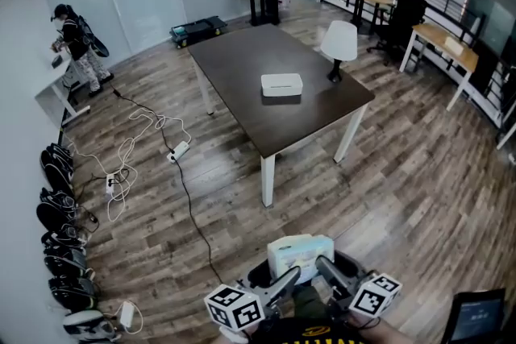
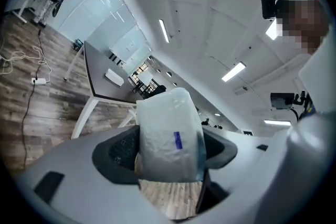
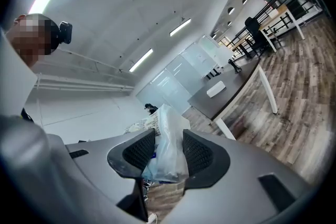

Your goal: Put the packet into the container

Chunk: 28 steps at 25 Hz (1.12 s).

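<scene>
Near the bottom edge of the head view, close in front of the person, the packet (image 1: 300, 254) is held up between both tools. It is well apart from the white container (image 1: 281, 84), which sits on the dark table (image 1: 234, 60) far across the wooden floor. The left gripper (image 1: 284, 283) pinches the packet's soft body, a pad pressed on each side. The right gripper (image 1: 329, 268) pinches it too, but its own view shows mostly thin, crinkled plastic between the pads.

That thin hold looks like the weak point. Loose film could slide out of the right pads, and the packet would then swing on the left grip alone. If the two hands drift apart on the way, the wrapper could also stretch or tear.

A black cable (image 1: 189, 201) runs over the floor between the person and the table, so a foot could catch on it. At the table, the lamp (image 1: 339, 42) stands near the container's right side, and a wide swing could knock it. Whether the container's top is open cannot be told from here.
</scene>
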Motion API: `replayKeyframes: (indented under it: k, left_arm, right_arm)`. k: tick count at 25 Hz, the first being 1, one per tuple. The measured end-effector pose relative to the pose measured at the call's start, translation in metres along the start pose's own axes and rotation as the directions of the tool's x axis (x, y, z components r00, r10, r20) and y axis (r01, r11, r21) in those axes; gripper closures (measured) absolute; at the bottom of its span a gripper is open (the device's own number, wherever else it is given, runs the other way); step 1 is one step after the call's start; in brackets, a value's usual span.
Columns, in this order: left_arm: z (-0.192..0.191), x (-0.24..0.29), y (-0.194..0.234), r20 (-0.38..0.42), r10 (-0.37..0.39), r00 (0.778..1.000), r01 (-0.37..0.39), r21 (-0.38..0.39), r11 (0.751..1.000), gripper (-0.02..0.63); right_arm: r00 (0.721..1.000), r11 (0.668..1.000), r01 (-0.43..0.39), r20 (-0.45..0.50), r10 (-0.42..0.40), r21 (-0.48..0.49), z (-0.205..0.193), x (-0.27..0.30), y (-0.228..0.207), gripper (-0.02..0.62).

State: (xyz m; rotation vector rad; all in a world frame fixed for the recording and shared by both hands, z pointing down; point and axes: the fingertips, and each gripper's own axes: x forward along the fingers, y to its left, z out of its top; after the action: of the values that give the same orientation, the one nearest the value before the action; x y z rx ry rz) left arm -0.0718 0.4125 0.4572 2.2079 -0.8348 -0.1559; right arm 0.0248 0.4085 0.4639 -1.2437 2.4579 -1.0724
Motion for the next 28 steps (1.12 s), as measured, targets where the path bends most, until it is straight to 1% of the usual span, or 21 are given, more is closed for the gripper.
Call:
replayKeyframes:
  k: [2,7,12,15,17,19,21,22,23,24,28]
  left_arm:
    - [0.018,0.014,0.009,0.026,0.020,0.999,-0.020,0.010,1.000,0.298]
    - [0.055,0.062,0.028,0.045,0.019,0.999,-0.019,-0.010,1.000,0.298]
    - [0.091,0.114,0.032,0.093,0.007,0.996,-0.004,-0.036,0.999,0.298]
    - [0.109,0.143,0.027,0.130,-0.032,0.991,0.036,-0.023,0.999,0.298]
    - [0.122,0.157,0.022,0.163,-0.075,0.984,0.083,-0.040,0.996,0.298]
    - [0.133,0.169,0.020,0.208,-0.132,0.969,0.155,-0.102,0.983,0.298]
    - [0.141,0.176,0.024,0.260,-0.173,0.950,0.226,-0.190,0.955,0.298]
    - [0.145,0.179,0.028,0.281,-0.179,0.943,0.246,-0.224,0.943,0.298]
    - [0.148,0.182,0.033,0.291,-0.174,0.941,0.249,-0.243,0.938,0.298]
    - [0.150,0.186,0.038,0.291,-0.162,0.943,0.238,-0.248,0.939,0.298]
    - [0.161,0.206,0.059,0.265,-0.107,0.958,0.170,-0.230,0.958,0.311]
  right_arm:
    - [0.999,0.999,-0.032,0.011,0.032,-0.003,0.017,0.018,-0.005,0.420]
    - [0.997,0.997,-0.082,-0.004,0.082,0.003,0.063,0.058,-0.034,0.420]
    - [0.994,0.991,-0.109,-0.001,0.109,0.083,0.110,0.085,-0.075,0.420]
    - [0.991,0.985,-0.133,0.017,0.132,0.109,0.138,0.093,-0.096,0.420]
    - [0.989,0.981,-0.149,0.036,0.146,0.123,0.156,0.097,-0.110,0.420]
    - [0.985,0.975,-0.168,0.060,0.161,0.144,0.174,0.101,-0.121,0.420]
    - [0.983,0.969,-0.180,0.076,0.170,0.171,0.187,0.107,-0.130,0.421]
    - [0.981,0.965,-0.187,0.081,0.175,0.184,0.191,0.110,-0.133,0.423]
    - [0.980,0.962,-0.191,0.083,0.179,0.192,0.194,0.114,-0.136,0.424]
    - [0.980,0.961,-0.192,0.082,0.179,0.197,0.196,0.119,-0.138,0.425]
    - [0.984,0.963,-0.173,0.073,0.161,0.205,0.204,0.137,-0.152,0.430]
